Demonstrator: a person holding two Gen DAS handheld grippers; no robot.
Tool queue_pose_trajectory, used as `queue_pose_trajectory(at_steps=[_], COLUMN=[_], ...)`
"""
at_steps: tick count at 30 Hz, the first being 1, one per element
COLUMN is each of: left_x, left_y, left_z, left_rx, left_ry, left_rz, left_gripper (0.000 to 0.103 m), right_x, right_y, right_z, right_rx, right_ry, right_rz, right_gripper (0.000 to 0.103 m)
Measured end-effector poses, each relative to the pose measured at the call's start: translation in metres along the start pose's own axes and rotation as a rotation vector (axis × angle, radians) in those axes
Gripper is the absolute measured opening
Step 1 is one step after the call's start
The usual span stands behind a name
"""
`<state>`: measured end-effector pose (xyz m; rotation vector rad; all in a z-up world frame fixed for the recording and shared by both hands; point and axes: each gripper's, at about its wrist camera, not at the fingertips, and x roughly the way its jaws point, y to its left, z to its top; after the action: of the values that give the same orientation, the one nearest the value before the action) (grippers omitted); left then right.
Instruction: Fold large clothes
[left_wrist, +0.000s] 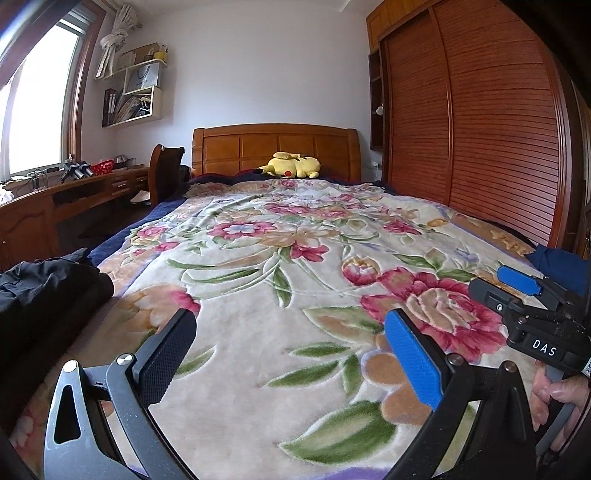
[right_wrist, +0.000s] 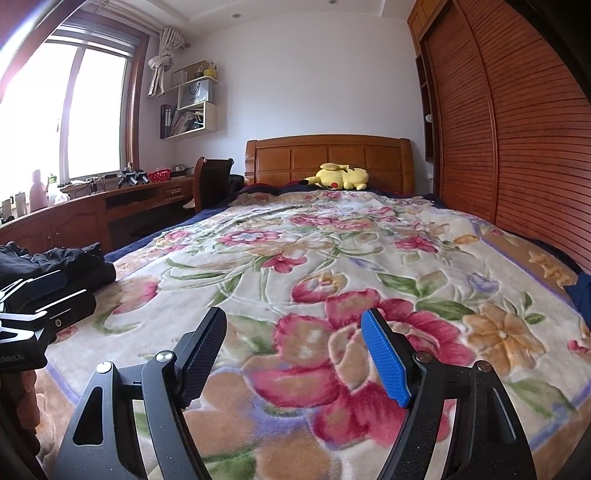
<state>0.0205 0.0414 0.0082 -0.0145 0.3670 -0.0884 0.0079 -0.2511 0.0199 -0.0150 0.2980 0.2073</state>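
While both sets of fingers, left (left_wrist: 290, 345) and right (right_wrist: 293, 352), hang apart and empty over the blanket (left_wrist: 258, 266), the dark clothes (left_wrist: 48, 288) wait left of them, probably next for folding.

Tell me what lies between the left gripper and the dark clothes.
Only bare floral blanket. In the left wrist view the left gripper hangs open, and the dark clothes lie off to its left, nothing in between.

Daylight from the blown-out window (right_wrist: 55, 110); sharp frames, fisheye-curved edges.
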Motion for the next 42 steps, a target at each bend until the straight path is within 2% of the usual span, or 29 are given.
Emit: queue_pose_trajectory(at_steps=[42], left_x=[-0.0026], left_y=[0.0003], left_z=[0.0007], left_rx=[0.001], left_ry=[-0.009], left_rz=[0.005], left_gripper=[0.102], right_x=[0.008], right_y=[-0.0001], right_z=[-0.0002], right_rx=[0.01], right_ry=[-0.005], right_rz=[0.002], right_gripper=[0.077])
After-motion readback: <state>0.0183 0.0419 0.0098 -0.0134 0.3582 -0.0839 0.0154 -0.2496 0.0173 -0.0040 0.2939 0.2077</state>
